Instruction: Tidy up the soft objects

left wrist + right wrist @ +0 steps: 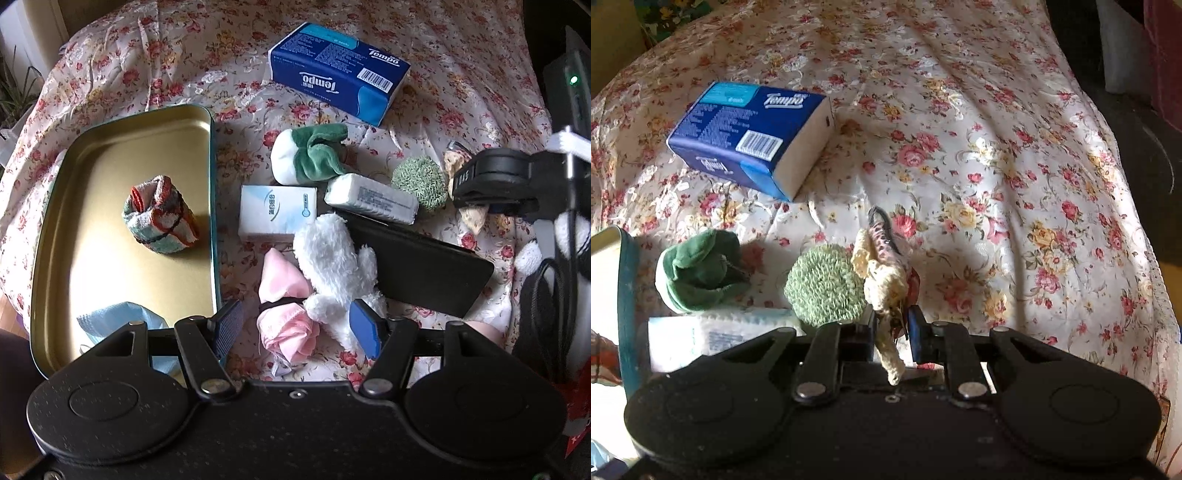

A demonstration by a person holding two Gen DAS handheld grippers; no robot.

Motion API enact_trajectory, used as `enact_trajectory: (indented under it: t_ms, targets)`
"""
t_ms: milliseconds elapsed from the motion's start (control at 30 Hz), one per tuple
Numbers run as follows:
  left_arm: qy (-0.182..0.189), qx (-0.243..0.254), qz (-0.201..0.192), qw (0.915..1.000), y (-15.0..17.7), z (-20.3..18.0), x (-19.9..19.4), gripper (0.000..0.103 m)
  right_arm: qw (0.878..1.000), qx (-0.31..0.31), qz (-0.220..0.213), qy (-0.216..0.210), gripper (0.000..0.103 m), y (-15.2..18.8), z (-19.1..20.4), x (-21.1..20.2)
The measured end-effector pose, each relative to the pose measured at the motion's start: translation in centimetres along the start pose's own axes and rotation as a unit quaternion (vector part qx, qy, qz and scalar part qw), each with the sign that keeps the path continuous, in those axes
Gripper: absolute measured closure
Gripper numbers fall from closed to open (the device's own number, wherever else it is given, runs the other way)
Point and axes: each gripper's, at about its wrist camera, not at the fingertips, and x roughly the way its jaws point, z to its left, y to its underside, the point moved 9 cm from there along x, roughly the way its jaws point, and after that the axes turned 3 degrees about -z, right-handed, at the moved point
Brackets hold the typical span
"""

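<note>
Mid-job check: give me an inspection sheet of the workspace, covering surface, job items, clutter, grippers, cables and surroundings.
Surface: floral bedspread, wrinkled.
Job's things: rolled checked cloth and blue tissue inside the gold tin tray; green-and-white plush, green knitted ball, white plush and pink bundle on the spread beside the tray.
Clutter: Tempo tissue pack, two small tissue packs, black flat case.
Grippers: left hand-held gripper open over the pink bundle; right hand-held gripper shut on a cream crocheted piece.
Cables: black cable at the right edge.
Surroundings: plant leaves far left.
</note>
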Motion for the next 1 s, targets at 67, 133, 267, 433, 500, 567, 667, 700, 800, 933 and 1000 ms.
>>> enact_trajectory:
  t_ms: [67,133,267,433,500,567,667,700,800,933,1000]
  targets:
    - [-0.001,0.001,0.000,1.0000,0.0,0.0,0.0,0.043,1.000,0.010,-0.004,-0.004,0.084,-0.4,-0.6,-0.2]
    - [-0.002,0.003,-0.002,1.0000,0.0,0.0,-0.1,0.043,1.000,0.019,-0.006,-0.007,0.082,-1.0,-1.6,-0.3]
    - [0.001,0.000,-0.002,1.0000,-0.1,0.2,-0.3,0.043,0.999,0.027,-0.014,-0.010,0.066,-2.8,-3.8,0.0]
    - [0.014,0.002,-0.011,0.9998,-0.3,0.0,-1.1,0.043,0.999,0.010,-0.047,-0.001,0.053,-4.9,-5.8,-0.6]
    - [0.019,0.003,-0.018,0.9996,-0.5,-0.2,-1.5,0.043,0.997,0.012,-0.071,-0.004,0.044,-5.8,-6.3,-1.4]
    - [0.024,0.005,-0.021,0.9995,-0.7,-0.3,-1.7,0.043,0.994,0.013,-0.105,-0.016,0.006,-6.6,-6.2,-2.4]
    - [0.032,0.004,-0.024,0.9992,-0.8,-0.4,-2.0,0.043,0.982,0.016,-0.186,-0.024,0.001,-7.7,-5.8,-4.2]
    - [0.034,0.004,-0.024,0.9991,-0.8,-0.5,-2.1,0.043,0.980,0.020,-0.199,-0.017,0.001,-7.7,-5.8,-4.5]
    - [0.038,0.002,-0.026,0.9989,-0.9,-0.5,-2.3,0.043,0.984,0.031,-0.177,-0.008,0.001,-7.8,-5.5,-3.6]
    - [0.040,-0.002,-0.028,0.9988,-1.0,-0.3,-2.5,0.043,0.993,0.021,-0.106,-0.048,0.005,-6.8,-4.8,-1.6]
    - [0.041,-0.004,-0.028,0.9987,-1.0,-0.1,-2.6,0.043,0.995,0.012,-0.072,-0.062,0.013,-5.6,-4.8,-0.5]
